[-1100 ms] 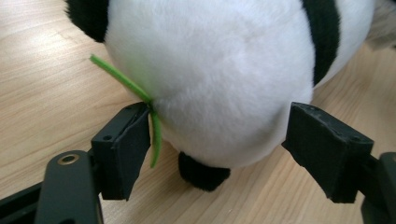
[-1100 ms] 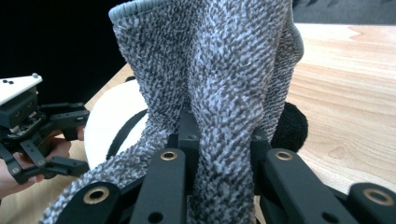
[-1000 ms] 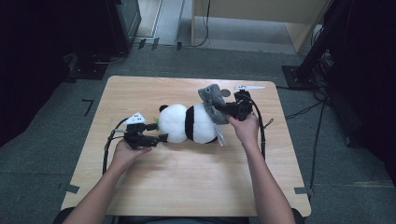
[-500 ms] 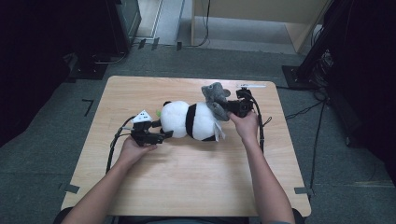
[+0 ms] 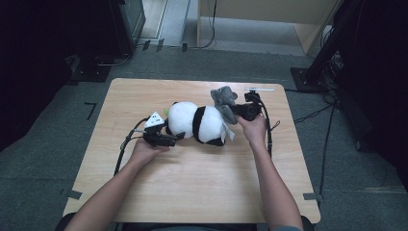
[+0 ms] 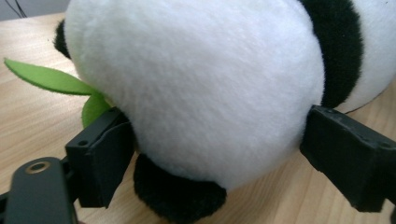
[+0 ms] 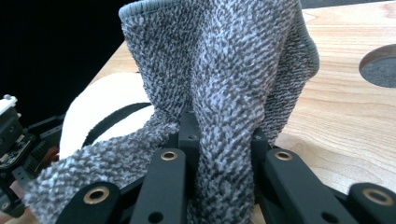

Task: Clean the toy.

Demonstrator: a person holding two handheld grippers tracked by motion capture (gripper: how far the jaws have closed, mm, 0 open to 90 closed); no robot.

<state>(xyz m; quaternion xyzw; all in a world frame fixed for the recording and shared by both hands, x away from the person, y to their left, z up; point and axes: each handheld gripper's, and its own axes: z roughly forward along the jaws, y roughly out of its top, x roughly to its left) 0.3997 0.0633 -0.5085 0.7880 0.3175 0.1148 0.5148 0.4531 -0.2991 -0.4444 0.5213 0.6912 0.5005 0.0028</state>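
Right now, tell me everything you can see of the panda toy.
The panda toy is a soft plush with a white body, a black band round its middle and black limbs. It lies on its side near the middle of the wooden table. A green felt leaf sticks out beside it. The left claw has its jaws spread to either side of the white round end, seemingly touching the fur. The right claw holds a grey cloth pinched at the toy's other end, draped against it.
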